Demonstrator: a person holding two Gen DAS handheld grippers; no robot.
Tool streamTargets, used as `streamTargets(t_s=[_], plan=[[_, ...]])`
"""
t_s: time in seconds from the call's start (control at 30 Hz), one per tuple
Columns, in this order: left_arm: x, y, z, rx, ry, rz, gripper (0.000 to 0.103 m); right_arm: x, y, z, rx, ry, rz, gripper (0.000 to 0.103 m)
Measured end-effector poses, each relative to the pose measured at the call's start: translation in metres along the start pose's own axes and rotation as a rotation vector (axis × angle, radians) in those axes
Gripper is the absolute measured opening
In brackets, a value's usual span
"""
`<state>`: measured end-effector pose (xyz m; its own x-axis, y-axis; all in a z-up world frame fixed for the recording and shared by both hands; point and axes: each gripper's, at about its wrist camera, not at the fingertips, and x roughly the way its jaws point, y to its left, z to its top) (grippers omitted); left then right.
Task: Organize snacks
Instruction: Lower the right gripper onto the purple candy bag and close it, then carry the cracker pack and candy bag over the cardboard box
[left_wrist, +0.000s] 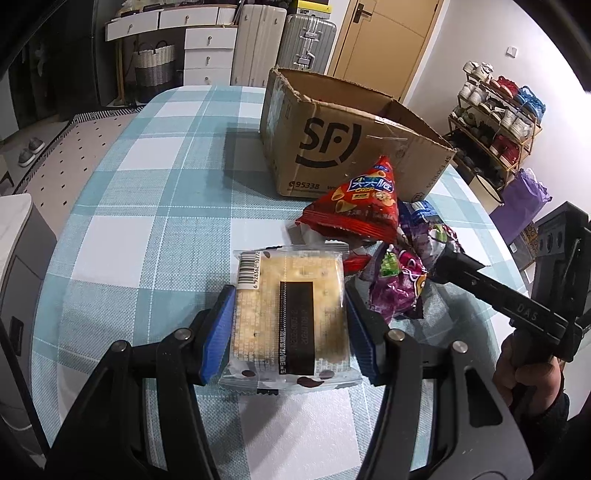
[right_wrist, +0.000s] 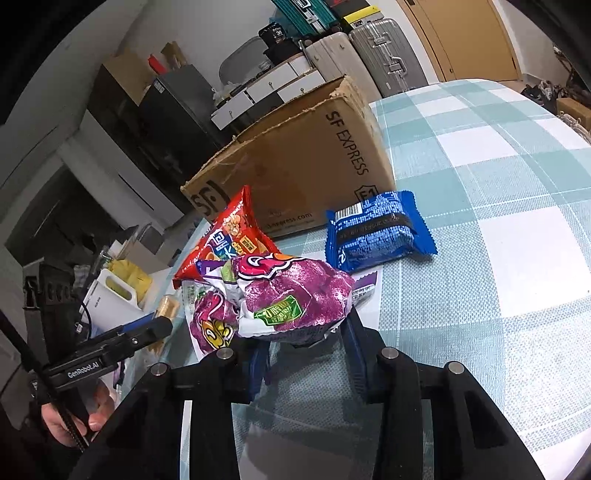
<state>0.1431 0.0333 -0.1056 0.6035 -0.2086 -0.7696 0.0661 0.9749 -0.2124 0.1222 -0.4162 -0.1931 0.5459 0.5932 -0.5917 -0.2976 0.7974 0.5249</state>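
The left gripper (left_wrist: 290, 314) has its blue pads pressed against both sides of a clear-wrapped cracker pack (left_wrist: 291, 314), held above the checked tablecloth (left_wrist: 147, 221). From the pack, the red snack bag (left_wrist: 354, 206) lies at one o'clock and the cardboard box (left_wrist: 332, 136) at twelve. The right gripper (right_wrist: 306, 354) is clamped on the purple snack bag (right_wrist: 284, 299); a blue biscuit pack (right_wrist: 376, 232) lies at one o'clock, just beside the box.

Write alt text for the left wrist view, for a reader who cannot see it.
The left gripper clamps a clear-wrapped cracker packet over a blue-and-white checked tablecloth. Beyond it lie a red triangular chip bag and a purple snack bag, before an open SF cardboard box.
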Motion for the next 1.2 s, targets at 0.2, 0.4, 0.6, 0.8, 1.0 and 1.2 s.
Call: streamTargets(t_s=[0.2,0.4,0.6,0.8,1.0,1.2], plan=[[-0.007,0.0,0.0,0.003,-0.009,0.003,0.055,-0.008,0.008,-0.004,-0.027,-0.031,0.008,0.037],[-0.017,-0.003,0.002,0.01,-0.027,0.001,0.055,-0.024,0.012,-0.006,-0.033,-0.066,0.013,0.037],[-0.028,-0.01,0.01,0.034,-0.054,0.0,0.055,-0.046,0.025,0.001,-0.061,-0.111,0.023,0.037],[-0.038,-0.02,0.031,0.068,-0.086,-0.013,0.055,-0.064,0.042,0.013,-0.092,-0.144,0.042,0.037],[-0.047,-0.032,0.062,0.098,-0.116,-0.036,0.055,-0.078,0.061,0.033,-0.135,-0.173,0.052,0.037],[-0.048,-0.04,0.095,0.113,-0.135,-0.05,0.055,-0.086,0.077,0.057,-0.177,-0.189,0.049,0.037]])
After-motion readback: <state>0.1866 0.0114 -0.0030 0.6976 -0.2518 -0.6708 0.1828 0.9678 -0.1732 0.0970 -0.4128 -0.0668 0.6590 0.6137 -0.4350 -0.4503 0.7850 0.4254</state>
